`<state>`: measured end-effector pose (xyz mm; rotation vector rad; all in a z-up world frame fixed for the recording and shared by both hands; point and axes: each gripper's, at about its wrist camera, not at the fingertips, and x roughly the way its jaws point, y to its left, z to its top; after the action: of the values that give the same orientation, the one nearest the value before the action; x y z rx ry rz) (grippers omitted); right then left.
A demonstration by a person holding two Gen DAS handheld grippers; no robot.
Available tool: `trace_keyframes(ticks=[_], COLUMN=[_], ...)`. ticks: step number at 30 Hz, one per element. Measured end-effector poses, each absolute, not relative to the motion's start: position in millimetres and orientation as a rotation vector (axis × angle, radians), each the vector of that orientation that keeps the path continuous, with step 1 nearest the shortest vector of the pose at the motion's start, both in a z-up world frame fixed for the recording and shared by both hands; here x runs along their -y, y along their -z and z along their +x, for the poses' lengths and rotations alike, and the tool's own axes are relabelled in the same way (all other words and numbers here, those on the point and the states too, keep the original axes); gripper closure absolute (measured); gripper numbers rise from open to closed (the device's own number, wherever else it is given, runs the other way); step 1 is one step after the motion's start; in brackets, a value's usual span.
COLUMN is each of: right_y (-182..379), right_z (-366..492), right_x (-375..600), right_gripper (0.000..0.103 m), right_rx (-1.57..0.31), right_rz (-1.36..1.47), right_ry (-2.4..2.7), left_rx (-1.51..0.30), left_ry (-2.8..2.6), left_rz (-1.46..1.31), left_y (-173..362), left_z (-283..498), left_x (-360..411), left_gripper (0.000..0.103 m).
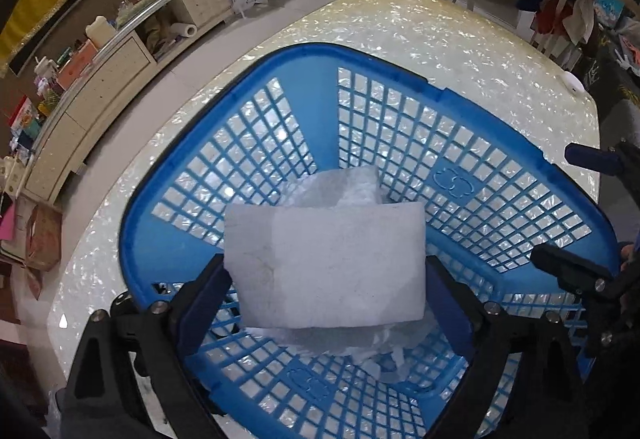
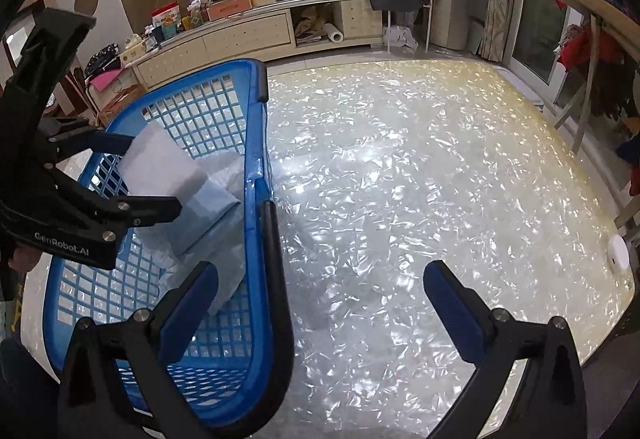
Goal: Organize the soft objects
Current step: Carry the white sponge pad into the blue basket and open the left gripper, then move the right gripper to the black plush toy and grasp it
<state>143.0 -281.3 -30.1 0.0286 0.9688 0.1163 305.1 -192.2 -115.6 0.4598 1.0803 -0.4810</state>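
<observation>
Both rigs look the same: matte black printed arms with silver screw heads at the joints and dark blue pads lining the fingers. The left hand-held gripper [image 2: 132, 175] has white "GenRobot.AI" lettering at the left edge of the frame; right hand-held gripper [image 2: 320, 303] matches it.

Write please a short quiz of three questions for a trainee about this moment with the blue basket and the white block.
1. True or false: the left gripper holds the white foam block above the blue laundry basket.
2. What is between the fingers of the right gripper? A) a towel B) nothing C) the basket handle
3. Fill in: the basket stands on a shiny ____ table.

Key: 1 true. 2 B; its jaws stand wide apart over the table, beside the basket. 3 pearly (mother-of-pearl look).
</observation>
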Motion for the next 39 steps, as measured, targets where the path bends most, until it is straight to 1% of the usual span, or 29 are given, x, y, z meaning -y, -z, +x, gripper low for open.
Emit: trace_keyframes(ticks=[1, 13, 24, 32, 39], right_y=[30, 16, -17, -35, -39], right_z=[143, 130, 110, 101, 102], right_x=[281, 277, 241, 202, 167], right_gripper=[0.0, 0.0, 0.0, 0.0, 0.0], right_rx=[-0.97, -0.943, -0.895, -0.87, -0.871], right_rz=[0.027, 0.01, -0.062, -0.129, -0.173], right_ry=[-0.115, -0.102, -0.143, -0.207, -0.267], left_rx=[-1.08, -0.98, -0.885, -0.853, -0.85], left_ry=[0.464, 0.463, 0.444, 0.364, 0.277], left_rz=[0.455, 0.349, 0.265, 0.206, 0.144], left_y=[114, 64, 18, 8, 12], left_z=[305, 270, 211, 174, 147], left_x=[189, 150, 103, 41, -19], left_gripper=[0.0, 0.0, 0.0, 0.0, 0.0])
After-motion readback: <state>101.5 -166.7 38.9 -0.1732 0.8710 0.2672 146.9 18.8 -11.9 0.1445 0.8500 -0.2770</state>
